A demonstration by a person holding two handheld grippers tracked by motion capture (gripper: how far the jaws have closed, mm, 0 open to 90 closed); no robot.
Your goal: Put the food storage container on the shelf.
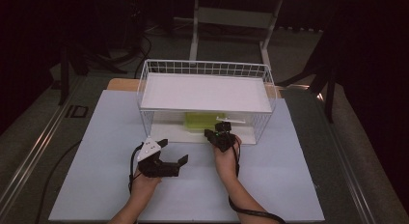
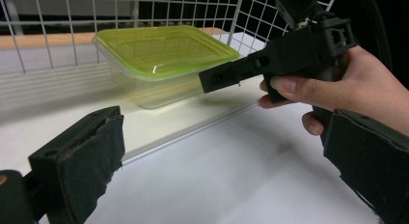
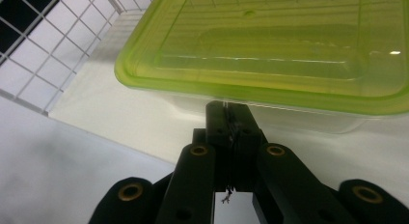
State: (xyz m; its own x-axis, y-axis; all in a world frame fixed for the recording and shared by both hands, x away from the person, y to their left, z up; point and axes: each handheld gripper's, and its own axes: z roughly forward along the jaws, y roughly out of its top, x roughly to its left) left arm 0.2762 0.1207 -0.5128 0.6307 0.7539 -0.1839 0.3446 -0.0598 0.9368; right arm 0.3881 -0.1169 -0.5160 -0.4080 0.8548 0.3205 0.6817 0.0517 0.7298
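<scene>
Jaws spread wide and holding nothing, the left gripper (image 1: 174, 162) rests nearest the person on the white table (image 1: 96, 185), well short of the rack. Ahead of it the right gripper (image 1: 210, 133) points into the lower level of the wire rack (image 1: 149, 72), its jaws pressed together with nothing visibly between them, tips right at the near wall of the green-lidded container (image 2: 164, 52). That container lies straight beyond the right gripper on the rack's floor, long axis across the opening, so the right hand (image 1: 226, 159) is plainly nearer.
</scene>
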